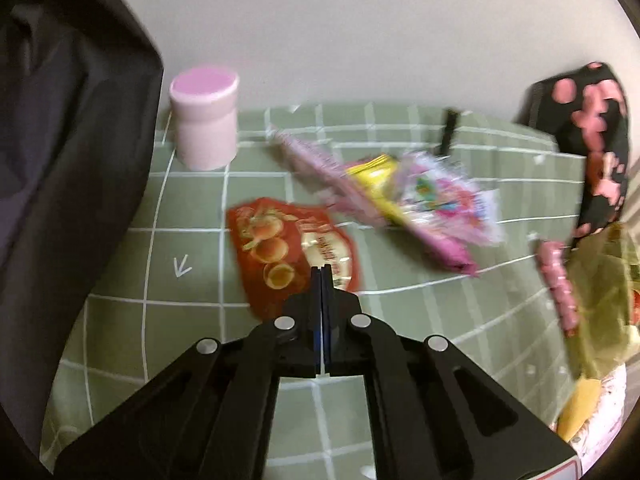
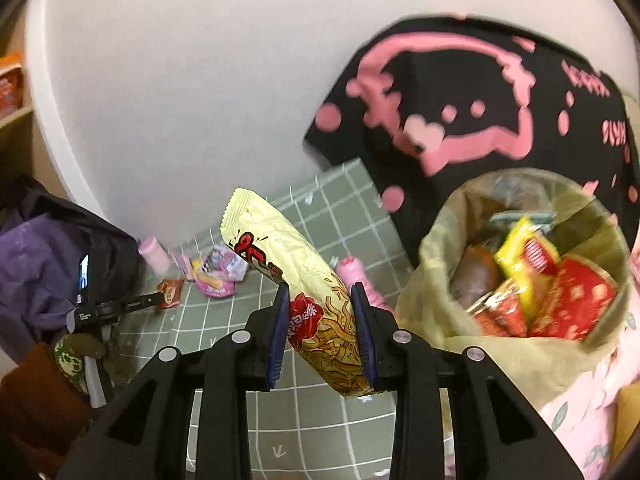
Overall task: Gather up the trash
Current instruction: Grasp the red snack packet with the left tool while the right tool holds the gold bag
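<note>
My left gripper (image 1: 321,270) is shut, its tips pressed together on a red snack wrapper (image 1: 280,248) that lies on the green gridded mat (image 1: 180,200). The right wrist view shows that gripper (image 2: 158,300) meeting the same wrapper (image 2: 171,290). A pile of pink and yellow wrappers (image 1: 400,200) lies just beyond. My right gripper (image 2: 320,286) is shut on a pale yellow noodle packet (image 2: 288,252), held in the air to the left of the lined bin (image 2: 440,320). Several red and yellow wrappers lie inside the bin.
A pink lidded jar (image 1: 204,120) stands at the mat's far left by the white wall. Dark clothing (image 1: 60,160) crowds the left side. A black bag with pink print (image 2: 460,100) stands behind the bin. A pink sausage-like pack (image 1: 556,280) lies beside the bin liner (image 1: 600,300).
</note>
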`<action>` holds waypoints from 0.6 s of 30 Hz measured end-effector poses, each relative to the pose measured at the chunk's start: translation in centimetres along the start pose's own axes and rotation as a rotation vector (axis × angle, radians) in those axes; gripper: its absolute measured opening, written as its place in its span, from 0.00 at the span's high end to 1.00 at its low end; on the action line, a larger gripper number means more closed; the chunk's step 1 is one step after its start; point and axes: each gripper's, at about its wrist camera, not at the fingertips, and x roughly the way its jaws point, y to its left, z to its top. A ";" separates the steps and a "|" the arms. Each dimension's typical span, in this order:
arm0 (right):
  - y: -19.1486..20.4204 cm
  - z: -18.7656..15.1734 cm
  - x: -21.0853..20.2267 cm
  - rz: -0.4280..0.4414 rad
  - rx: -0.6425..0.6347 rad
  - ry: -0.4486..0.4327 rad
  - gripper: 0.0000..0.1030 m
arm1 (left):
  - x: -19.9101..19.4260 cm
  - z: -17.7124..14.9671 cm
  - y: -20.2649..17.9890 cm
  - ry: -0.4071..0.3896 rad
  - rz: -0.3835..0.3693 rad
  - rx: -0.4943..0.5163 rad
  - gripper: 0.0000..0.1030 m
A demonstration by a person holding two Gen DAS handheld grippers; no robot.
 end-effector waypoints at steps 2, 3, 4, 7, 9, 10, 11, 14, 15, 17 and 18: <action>-0.7 -0.2 -1.4 -0.037 0.003 -0.030 0.71 | -1.3 0.0 -1.7 -0.028 -0.014 0.030 1.00; -1.3 -0.4 -2.0 -0.041 0.027 -0.039 0.71 | -1.7 0.0 -2.2 -0.041 -0.020 0.035 1.00; -2.1 -0.6 -2.9 -0.037 0.075 -0.057 0.71 | -2.0 0.3 -2.7 -0.057 -0.025 0.035 1.00; -2.9 -1.1 -4.4 -0.044 0.116 -0.105 0.71 | -3.1 0.0 -3.5 -0.162 0.037 0.084 0.74; -3.4 -1.6 -5.0 -0.059 0.134 -0.125 0.71 | -2.7 -0.2 -2.5 -0.194 0.085 0.108 0.46; -3.6 -1.8 -5.1 -0.062 0.141 -0.130 0.71 | -2.2 -0.4 -1.5 -0.171 0.090 0.080 0.46; -3.7 -2.2 -5.1 -0.069 0.147 -0.129 0.71 | -1.2 -0.3 -0.8 -0.147 0.092 0.050 0.45; -3.8 -3.0 -4.4 -0.082 0.143 -0.105 0.71 | 0.9 -1.0 0.8 -0.081 0.107 -0.011 0.44; -3.7 -3.2 -4.3 -0.083 0.140 -0.102 0.71 | 1.6 -1.2 1.0 -0.067 0.097 -0.017 0.44; -3.5 -3.5 -3.6 -0.077 0.131 -0.084 0.71 | 2.6 -1.2 0.8 -0.057 0.097 -0.008 0.44; -3.2 -3.6 -3.1 -0.075 0.122 -0.070 0.71 | 2.8 -1.1 0.6 -0.067 0.102 0.003 0.44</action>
